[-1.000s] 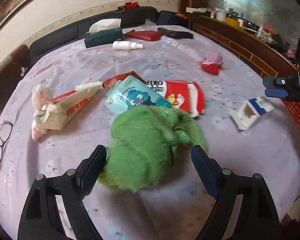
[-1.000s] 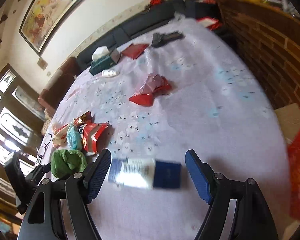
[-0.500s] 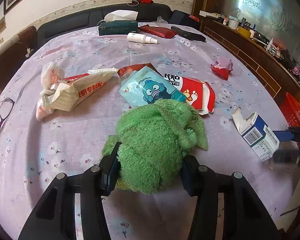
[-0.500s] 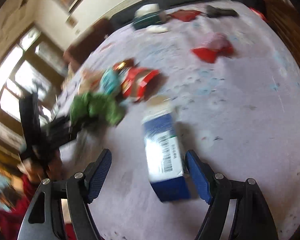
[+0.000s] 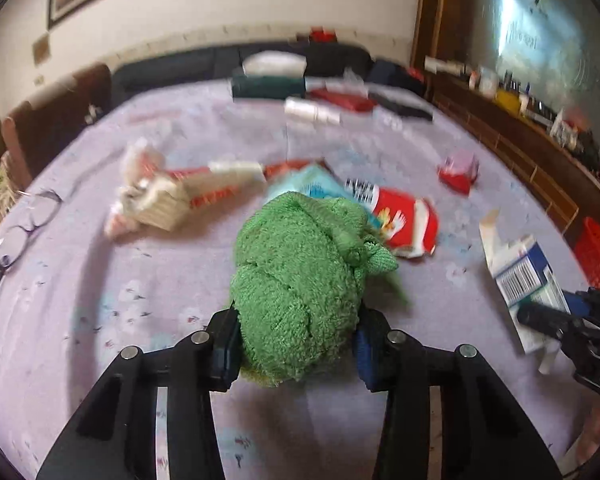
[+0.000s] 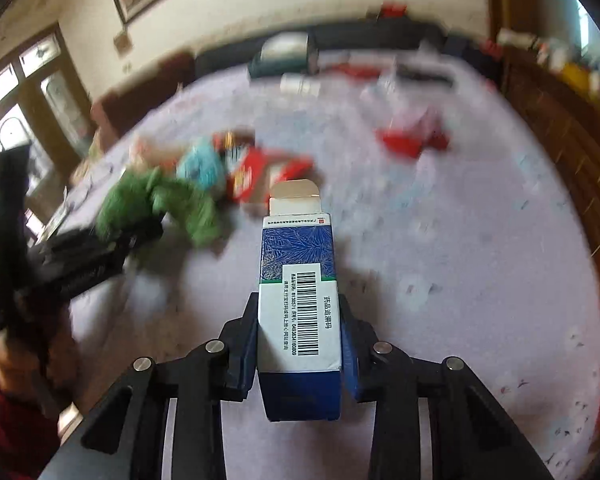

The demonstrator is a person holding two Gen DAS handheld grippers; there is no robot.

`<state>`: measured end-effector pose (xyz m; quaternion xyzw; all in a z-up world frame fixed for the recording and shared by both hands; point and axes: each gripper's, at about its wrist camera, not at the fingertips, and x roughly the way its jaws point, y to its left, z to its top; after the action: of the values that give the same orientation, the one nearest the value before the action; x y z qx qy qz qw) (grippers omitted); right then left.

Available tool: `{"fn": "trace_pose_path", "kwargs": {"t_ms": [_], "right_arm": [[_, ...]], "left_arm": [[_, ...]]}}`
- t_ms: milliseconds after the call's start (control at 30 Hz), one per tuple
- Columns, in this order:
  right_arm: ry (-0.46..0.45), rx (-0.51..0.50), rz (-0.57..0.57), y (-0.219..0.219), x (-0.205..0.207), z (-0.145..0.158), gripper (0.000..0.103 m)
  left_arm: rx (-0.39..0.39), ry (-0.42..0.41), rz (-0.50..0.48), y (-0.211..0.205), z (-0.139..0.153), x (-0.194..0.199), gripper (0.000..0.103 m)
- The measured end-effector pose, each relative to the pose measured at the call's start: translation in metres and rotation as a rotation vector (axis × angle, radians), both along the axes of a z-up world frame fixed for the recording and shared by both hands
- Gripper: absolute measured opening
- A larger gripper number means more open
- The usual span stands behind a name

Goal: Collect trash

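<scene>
My left gripper [image 5: 296,344] is shut on a crumpled green cloth [image 5: 300,280] and holds it just above the lilac tablecloth. My right gripper [image 6: 300,344] is shut on a blue and white medicine box [image 6: 298,280] with its top flap open. The box also shows at the right of the left wrist view [image 5: 524,276]. The green cloth shows at the left of the right wrist view [image 6: 156,204]. Snack wrappers lie beyond: a red and white bag [image 5: 404,216], a light blue pouch [image 5: 312,180], a beige and red wrapper [image 5: 172,200] and a red wrapper [image 5: 458,170].
A round table with a lilac flowered cloth [image 5: 140,280] bears glasses [image 5: 20,224] at the left edge, a tissue box [image 5: 268,76], a white bottle [image 5: 312,110] and a dark case [image 5: 404,106] at the back. A red basket [image 5: 598,252] stands off the right edge.
My left gripper has closed on the green cloth and lifted it. My right gripper has closed on the medicine box, which now points away from me.
</scene>
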<state>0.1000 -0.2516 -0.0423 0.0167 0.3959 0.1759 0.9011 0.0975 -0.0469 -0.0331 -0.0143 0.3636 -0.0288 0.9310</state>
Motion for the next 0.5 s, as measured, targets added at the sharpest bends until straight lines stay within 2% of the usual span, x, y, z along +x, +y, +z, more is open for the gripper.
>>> {"fn": "trace_pose_path", "kwargs": {"t_ms": [67,133,200,267,500], "right_arm": [[-0.062,-0.004,-0.042,0.003,-0.005,0.004,0.037],[-0.090,0.037,-0.051,0.005,-0.008,0.007,0.037],[-0.125,0.024,-0.066,0.010,-0.013,0.009,0.037],[-0.135,0.020,-0.065,0.013,-0.015,0.009,0.037],[-0.144,0.019,-0.102,0.008,-0.018,0.001,0.037]], "left_arm": [[0.013,-0.044,0.011,-0.004,0.003,-0.012,0.043],[0.014,-0.076,0.011,-0.009,0.005,-0.022,0.043],[0.037,-0.110,0.017,-0.014,0.007,-0.033,0.043],[0.064,-0.127,0.016,-0.020,0.007,-0.039,0.043],[0.084,-0.164,0.034,-0.028,0.008,-0.044,0.043]]}}
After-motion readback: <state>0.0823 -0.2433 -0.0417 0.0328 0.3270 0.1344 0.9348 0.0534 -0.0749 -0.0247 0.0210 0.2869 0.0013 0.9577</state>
